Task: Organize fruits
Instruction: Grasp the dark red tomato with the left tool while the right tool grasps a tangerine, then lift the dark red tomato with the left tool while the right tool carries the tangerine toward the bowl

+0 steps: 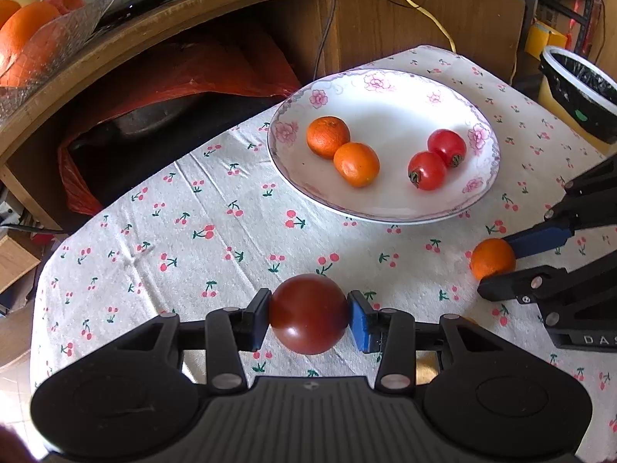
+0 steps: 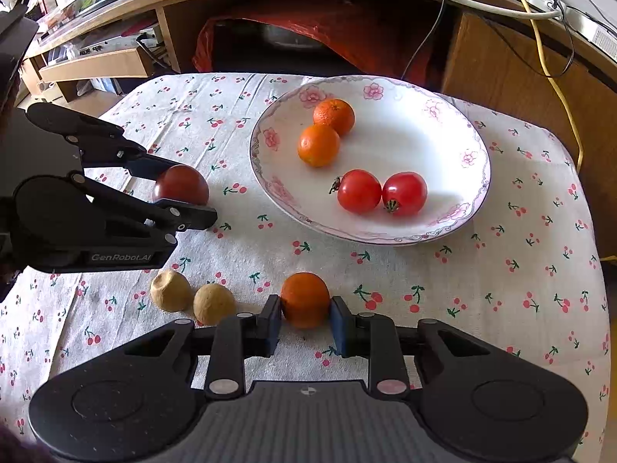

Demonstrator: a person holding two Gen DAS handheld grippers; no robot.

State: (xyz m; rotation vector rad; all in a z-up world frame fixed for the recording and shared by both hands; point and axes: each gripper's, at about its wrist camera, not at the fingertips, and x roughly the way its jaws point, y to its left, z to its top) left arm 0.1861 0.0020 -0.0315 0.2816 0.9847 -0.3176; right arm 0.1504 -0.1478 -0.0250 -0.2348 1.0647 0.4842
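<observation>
2 brown fruits show only beside the right hand-held gripper clamping an orange.

A desk under a cherry-print tablecloth carries a floral plate, two tan fruits side by side, a mandarin and a dark tomato.

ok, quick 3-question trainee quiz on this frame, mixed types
1. True or false: the left gripper is shut on a dark red tomato.
2. How many fruits lie on the floral plate?
3. Which fruit sits between the right gripper fingers: A) orange B) tomato C) one of the tan round fruits?

Key: 1 true; 2 four, namely two oranges and two red tomatoes; 3 A.
</observation>
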